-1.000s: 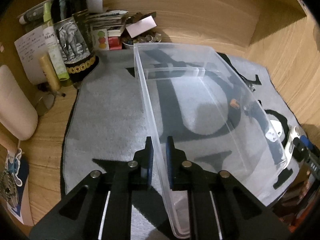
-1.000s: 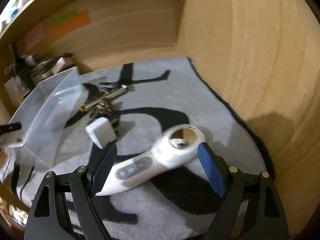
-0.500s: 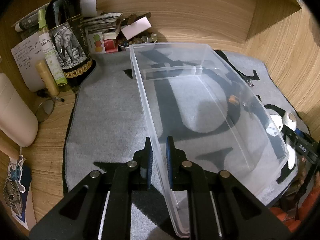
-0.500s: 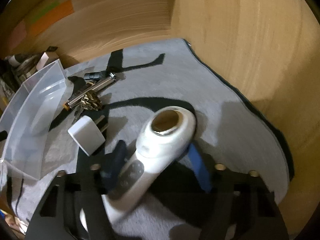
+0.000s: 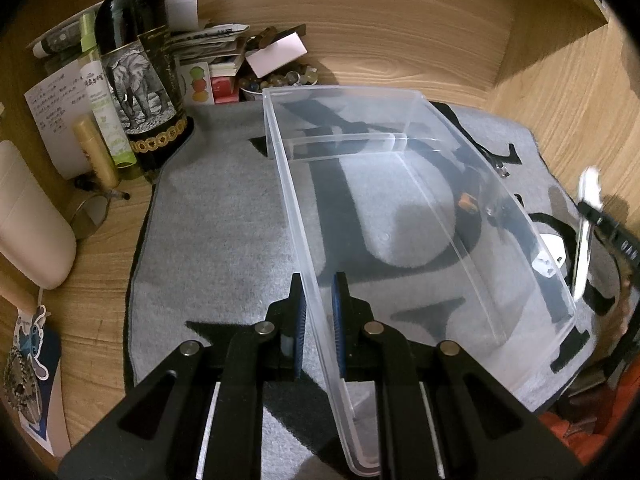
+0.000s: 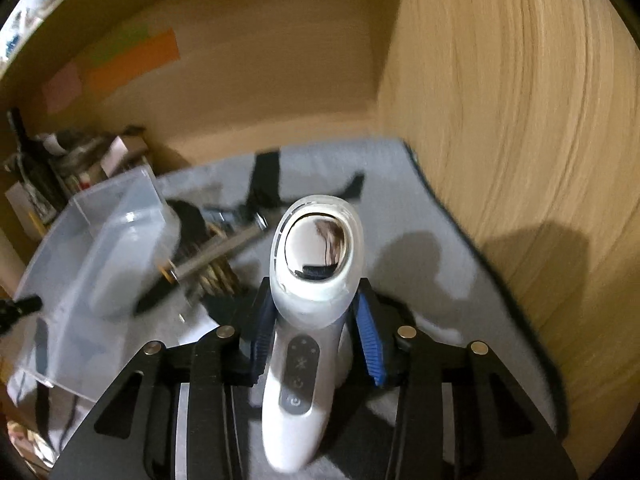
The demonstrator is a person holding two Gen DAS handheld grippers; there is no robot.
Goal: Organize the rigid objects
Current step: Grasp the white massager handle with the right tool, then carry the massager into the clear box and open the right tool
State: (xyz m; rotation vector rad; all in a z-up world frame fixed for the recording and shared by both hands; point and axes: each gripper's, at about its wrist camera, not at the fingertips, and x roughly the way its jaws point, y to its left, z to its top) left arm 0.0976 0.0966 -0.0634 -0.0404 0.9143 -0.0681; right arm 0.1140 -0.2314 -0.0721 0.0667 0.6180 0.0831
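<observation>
A clear plastic bin (image 5: 400, 92) stands on the grey mat (image 5: 224, 220), and my left gripper (image 5: 318, 284) is shut on its near left wall. In the right wrist view my right gripper (image 6: 314, 296) has its jaws closing, with both blue pads pressed on the neck of a white handheld device (image 6: 316, 248) that has grey buttons. The device is raised above the mat, its round head pointing forward. The left wrist view shows that device (image 5: 588, 216) blurred beyond the bin's right wall. A white charger plug (image 5: 548, 256) and a metal tool (image 6: 216, 256) lie on the mat beside the bin (image 6: 100, 240).
A dark wine bottle (image 5: 136, 60) with an elephant label, tubes, papers and small boxes crowd the back left corner. Wooden walls (image 6: 500, 160) close in the back and right of the mat. A pale rounded container (image 5: 28, 224) lies at far left.
My right gripper's fingers have closed on the white device and lifted it off the mat; it now points forward between the pads. My left gripper keeps its hold on the bin wall.
</observation>
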